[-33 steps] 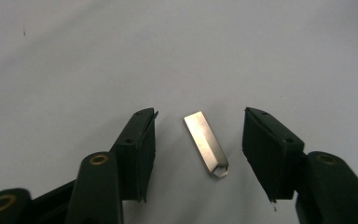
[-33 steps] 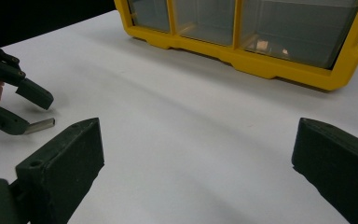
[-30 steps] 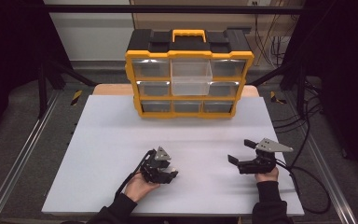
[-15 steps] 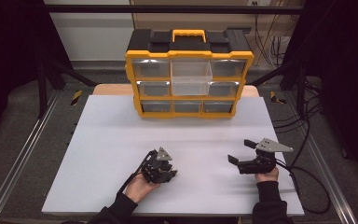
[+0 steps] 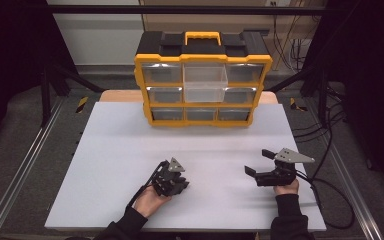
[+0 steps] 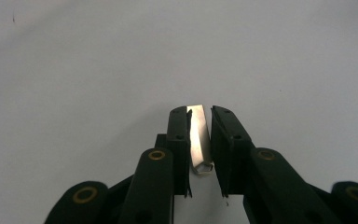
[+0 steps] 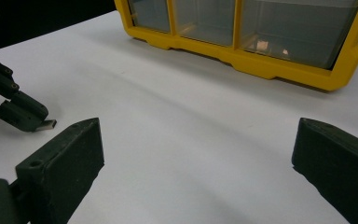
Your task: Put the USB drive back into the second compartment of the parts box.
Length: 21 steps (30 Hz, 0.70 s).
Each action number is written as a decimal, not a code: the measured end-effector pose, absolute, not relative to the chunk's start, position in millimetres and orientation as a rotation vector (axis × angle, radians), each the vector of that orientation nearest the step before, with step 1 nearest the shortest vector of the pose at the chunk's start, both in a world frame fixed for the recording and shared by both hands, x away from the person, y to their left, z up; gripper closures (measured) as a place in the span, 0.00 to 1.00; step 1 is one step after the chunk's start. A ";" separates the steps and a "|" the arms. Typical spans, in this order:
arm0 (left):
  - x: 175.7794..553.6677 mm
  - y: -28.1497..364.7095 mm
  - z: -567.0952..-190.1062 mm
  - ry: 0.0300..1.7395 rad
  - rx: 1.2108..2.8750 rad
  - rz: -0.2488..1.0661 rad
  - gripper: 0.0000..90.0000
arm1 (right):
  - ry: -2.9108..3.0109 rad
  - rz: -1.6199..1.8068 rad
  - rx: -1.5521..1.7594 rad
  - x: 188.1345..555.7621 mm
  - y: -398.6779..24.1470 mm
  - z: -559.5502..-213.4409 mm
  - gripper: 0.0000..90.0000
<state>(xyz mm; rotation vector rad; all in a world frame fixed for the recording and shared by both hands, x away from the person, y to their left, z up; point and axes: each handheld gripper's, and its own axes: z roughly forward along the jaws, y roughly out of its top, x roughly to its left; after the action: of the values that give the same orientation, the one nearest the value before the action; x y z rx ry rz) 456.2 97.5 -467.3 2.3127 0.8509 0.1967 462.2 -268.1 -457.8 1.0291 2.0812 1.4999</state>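
Here, a small flat metal piece (image 6: 198,140) — silvery, strip-like, possibly a bit or blade, too small to name better — sits pinched between the black jaws of the left gripper (image 6: 199,122). The jaws have just been closing, and they now press on it from both sides. In the right gripper view its bright end pokes out of the jaw tips (image 7: 46,124), just above the white table (image 5: 110,150).

Left gripper (image 5: 172,177) low over the near part of the table, left of centre. Right gripper (image 5: 262,167) well apart to the right, jaws spread wide with nothing between them, aimed toward the far side.

Far edge of table: yellow-and-black drawer organizer (image 5: 203,82), clear drawers; the top middle drawer (image 5: 205,80) stands pulled out toward the person.

Risks, as a judgement — the grip is on a thin, smooth strip and looks to catch it near the tips. Any tilt or quick swing on the way to the open drawer could let it pivot or slip out. Dropped flat on the table, it would be awkward to get under again.
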 end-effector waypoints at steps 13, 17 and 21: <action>457.9 95.8 -465.2 0.857 2.304 0.201 0.82 | 2.081 1.502 1.034 462.2 -268.0 -457.7 0.03; 457.9 94.6 -465.9 0.862 2.308 0.200 0.83 | 2.081 1.502 1.034 462.2 -268.0 -457.7 0.03; 457.3 92.9 -466.1 0.867 2.319 0.206 0.84 | 2.081 1.501 1.034 462.3 -268.1 -457.6 0.03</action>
<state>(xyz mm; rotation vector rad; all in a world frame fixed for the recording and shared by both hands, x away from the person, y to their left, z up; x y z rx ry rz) 457.3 92.9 -466.1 2.3188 0.8674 0.2060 462.3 -268.1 -457.6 1.0343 2.0815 1.5010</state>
